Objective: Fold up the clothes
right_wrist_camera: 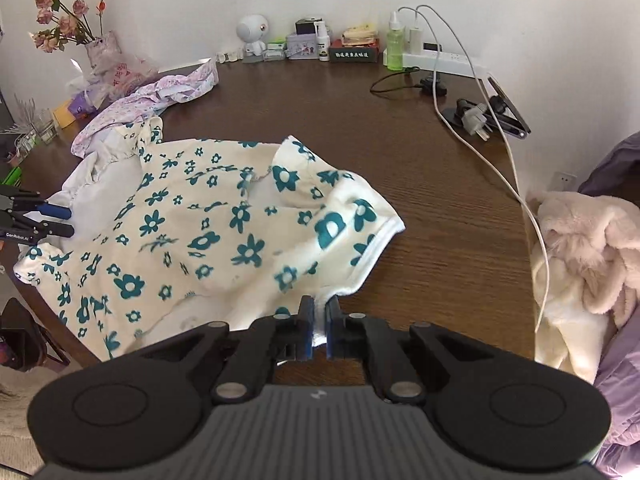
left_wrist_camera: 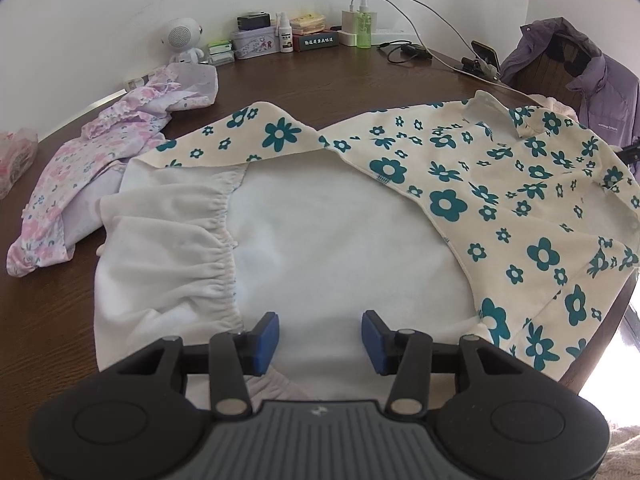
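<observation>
Clearly my right gripper [right_wrist_camera: 318,330] pinched the cream, teal-flowered cotton garment's [right_wrist_camera: 192,240] hem; its length ran leftward across the brown wooden table [right_wrist_camera: 420,208] toward my released left gripper [left_wrist_camera: 320,340].

along the back of the brown table [right_wrist_camera: 400,160] stand a small white robot figure [right_wrist_camera: 253,34], a decorated tin [right_wrist_camera: 302,46], a green spray bottle [right_wrist_camera: 394,46] and a power strip [right_wrist_camera: 440,62]; dried roses [right_wrist_camera: 60,20] far left.
</observation>
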Demonstrator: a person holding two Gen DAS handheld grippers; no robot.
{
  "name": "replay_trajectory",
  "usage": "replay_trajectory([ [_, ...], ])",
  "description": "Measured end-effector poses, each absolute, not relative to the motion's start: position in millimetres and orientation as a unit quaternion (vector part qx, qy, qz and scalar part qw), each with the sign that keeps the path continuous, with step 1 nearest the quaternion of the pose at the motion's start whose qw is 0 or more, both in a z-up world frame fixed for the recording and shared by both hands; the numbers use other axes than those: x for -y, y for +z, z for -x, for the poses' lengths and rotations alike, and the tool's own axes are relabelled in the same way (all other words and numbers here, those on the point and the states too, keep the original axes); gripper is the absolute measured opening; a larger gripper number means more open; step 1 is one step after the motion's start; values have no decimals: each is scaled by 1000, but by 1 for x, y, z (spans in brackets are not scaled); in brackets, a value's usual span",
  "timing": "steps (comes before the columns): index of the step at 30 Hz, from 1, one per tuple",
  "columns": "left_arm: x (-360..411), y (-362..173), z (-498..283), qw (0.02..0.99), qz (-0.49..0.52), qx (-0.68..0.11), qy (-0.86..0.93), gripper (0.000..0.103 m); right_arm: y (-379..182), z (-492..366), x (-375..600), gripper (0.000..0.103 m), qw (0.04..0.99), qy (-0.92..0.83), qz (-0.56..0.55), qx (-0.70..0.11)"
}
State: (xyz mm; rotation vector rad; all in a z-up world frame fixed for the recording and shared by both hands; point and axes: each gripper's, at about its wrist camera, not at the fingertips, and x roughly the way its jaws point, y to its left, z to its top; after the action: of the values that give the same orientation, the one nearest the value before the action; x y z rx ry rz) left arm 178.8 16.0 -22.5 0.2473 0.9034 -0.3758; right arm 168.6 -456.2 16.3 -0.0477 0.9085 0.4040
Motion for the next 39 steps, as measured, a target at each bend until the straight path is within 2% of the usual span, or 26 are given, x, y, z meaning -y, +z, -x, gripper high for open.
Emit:
replay_trajectory([
  [5,-18,-23,-180,877,-114,-431,-179,46,-7,-169,467,7,856,157,10,-492],
  [7,-18,-23,-180,877,-114,-430,-179,46,-11,-171,472,15,857,141,-10,-496],
  [12,-18,-23,-180,875,-117,-433,-182,46,11,-178,492,18,894,114,-112,-418],
  [14,-18,-23,-179,874,-120,-433,-184,46,21,-190,480,18,903,124,-109,-398],
  [15,-18,-23,-179,874,-121,-433,-185,46,22,-201,466,20,903,130,-86,-399],
  [16,-18,-22,-178,874,-122,-433,-186,46,22,-212,452,27,904,136,-64,-401],
  [18,-18,-22,-177,873,-125,-432,-188,46,24,-233,424,36,903,147,-19,-404],
  [21,-18,-22,-177,872,-126,-432,-192,46,20,-260,382,36,894,164,55,-413],
  [23,-19,-22,-178,872,-125,-431,-196,46,12,-273,357,41,881,162,110,-430],
  [25,-20,-23,-178,872,-125,-430,-200,46,1,-284,334,52,866,146,168,-448],
  [26,-21,-23,-178,871,-125,-429,-202,46,-5,-289,323,52,857,138,195,-456],
  [27,-21,-23,-178,872,-124,-428,-205,46,-4,-295,326,50,861,131,182,-456],
  [29,-22,-23,-178,872,-123,-426,-209,46,-1,-306,332,13,868,117,158,-456],
  [30,-23,-23,-178,872,-123,-424,-211,46,0,-312,335,2,871,110,145,-456],
  [39,-23,-24,-176,873,-125,-418,-216,46,5,-344,362,3,892,62,39,-446],
])
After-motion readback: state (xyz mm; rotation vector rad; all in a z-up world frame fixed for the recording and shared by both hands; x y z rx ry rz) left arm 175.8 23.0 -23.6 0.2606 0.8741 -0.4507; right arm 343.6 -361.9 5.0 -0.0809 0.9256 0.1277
